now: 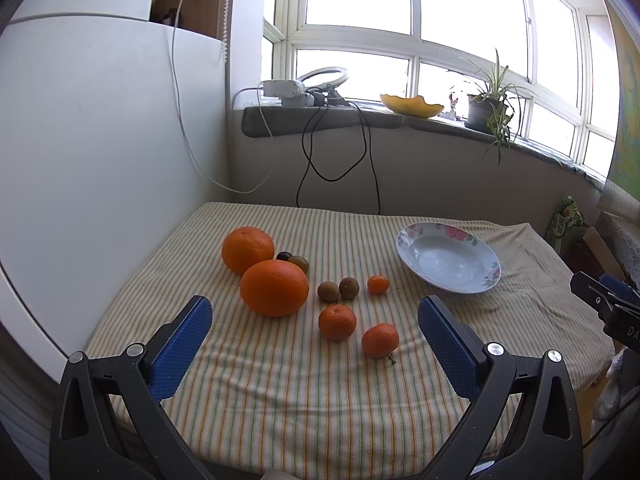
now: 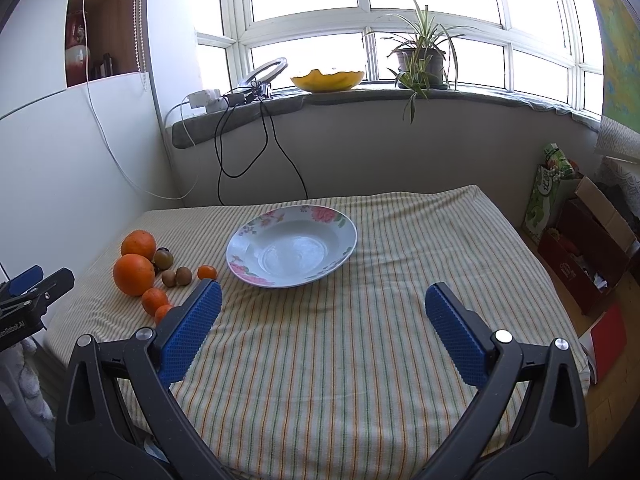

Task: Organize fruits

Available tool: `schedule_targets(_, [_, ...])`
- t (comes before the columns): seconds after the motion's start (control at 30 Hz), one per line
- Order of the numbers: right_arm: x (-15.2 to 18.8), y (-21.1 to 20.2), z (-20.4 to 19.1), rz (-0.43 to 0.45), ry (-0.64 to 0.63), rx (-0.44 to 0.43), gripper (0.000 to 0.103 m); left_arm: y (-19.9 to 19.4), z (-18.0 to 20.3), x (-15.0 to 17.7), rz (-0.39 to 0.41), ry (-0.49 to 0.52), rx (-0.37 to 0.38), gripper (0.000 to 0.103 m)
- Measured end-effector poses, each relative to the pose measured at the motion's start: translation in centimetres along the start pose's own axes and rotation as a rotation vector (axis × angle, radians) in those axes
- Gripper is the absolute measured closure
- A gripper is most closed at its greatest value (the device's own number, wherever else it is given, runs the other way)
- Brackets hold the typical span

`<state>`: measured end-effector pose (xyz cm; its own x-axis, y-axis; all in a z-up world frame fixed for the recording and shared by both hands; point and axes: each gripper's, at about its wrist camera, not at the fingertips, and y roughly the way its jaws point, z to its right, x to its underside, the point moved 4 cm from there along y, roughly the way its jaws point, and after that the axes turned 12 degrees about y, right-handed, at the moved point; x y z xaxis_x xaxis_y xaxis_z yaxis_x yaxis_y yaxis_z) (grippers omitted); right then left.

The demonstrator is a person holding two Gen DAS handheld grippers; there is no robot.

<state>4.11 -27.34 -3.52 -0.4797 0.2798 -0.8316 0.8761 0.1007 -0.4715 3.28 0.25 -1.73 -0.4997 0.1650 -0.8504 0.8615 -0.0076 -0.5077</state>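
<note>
Fruit lying in cluster toward left edge of striped tablecloth (image 2: 360,360); plate (image 2: 256,264) sitting empty near far edge. Left gripper (image 1: 316,320) and right gripper (image 2: 322,304) both hovering spread apart, holding nothing. Nearest tangerine (image 1: 380,340) looking light, soft-skinned, likely rolling; gripping across middle seeming best.

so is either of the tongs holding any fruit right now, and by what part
Nothing is held. The left tongs and right tongs are both wide open above the striped cloth, and the fruit lies untouched beside the empty plate.
</note>
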Motion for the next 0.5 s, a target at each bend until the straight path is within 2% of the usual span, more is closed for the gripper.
schedule_targets(0.5, [-0.1,1.1,-0.5,-0.026,-0.008,-0.004,0.0,1.0,-0.3,0.0,-0.021,-0.013,0.011,0.001])
